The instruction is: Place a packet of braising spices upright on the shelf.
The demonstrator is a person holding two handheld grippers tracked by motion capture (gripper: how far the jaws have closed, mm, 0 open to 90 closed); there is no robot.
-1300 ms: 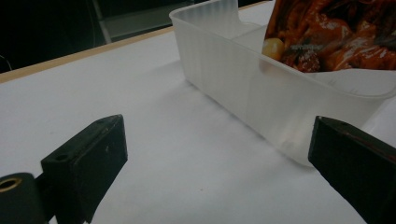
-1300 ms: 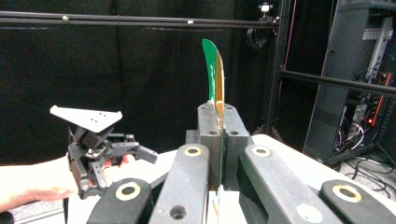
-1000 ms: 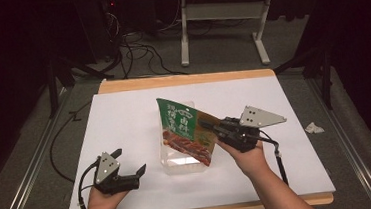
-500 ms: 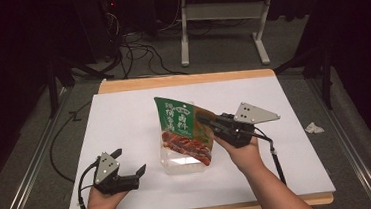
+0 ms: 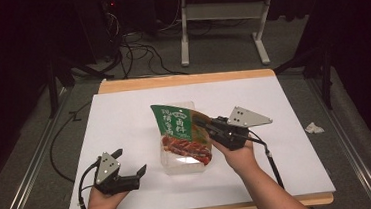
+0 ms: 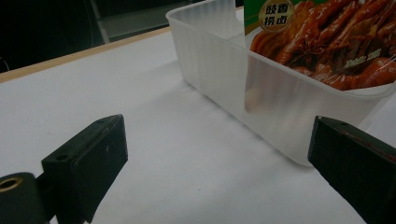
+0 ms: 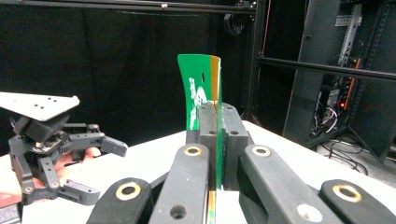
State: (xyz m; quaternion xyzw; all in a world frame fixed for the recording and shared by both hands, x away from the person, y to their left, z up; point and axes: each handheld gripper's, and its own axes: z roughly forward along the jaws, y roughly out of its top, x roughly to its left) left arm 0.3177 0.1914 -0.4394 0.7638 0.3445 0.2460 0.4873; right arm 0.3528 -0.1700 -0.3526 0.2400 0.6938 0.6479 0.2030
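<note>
A green snack packet point(image 5: 179, 130) printed with red food leans tilted, its lower end inside a clear plastic container point(image 5: 178, 166) near the middle of the white table. My right gripper point(image 5: 204, 126) is shut on the packet's right edge. In the right gripper view the thin green packet point(image 7: 198, 88) rises edge-on between the closed jaws of my right gripper point(image 7: 217, 114). My left gripper point(image 5: 130, 161) rests open at the front left, a short way from the container. In the left gripper view the container point(image 6: 233, 79) and the packet point(image 6: 327, 42) lie ahead of its wide-open jaws.
A white sheet covers the table point(image 5: 124, 114), with a wooden edge at back and front. A crumpled scrap of paper point(image 5: 314, 128) lies on the floor to the right. Cables and a white table frame point(image 5: 217, 26) lie beyond the far edge.
My right gripper has shifted slightly to the left with the packet held in it. The left gripper has stayed in place, open.
</note>
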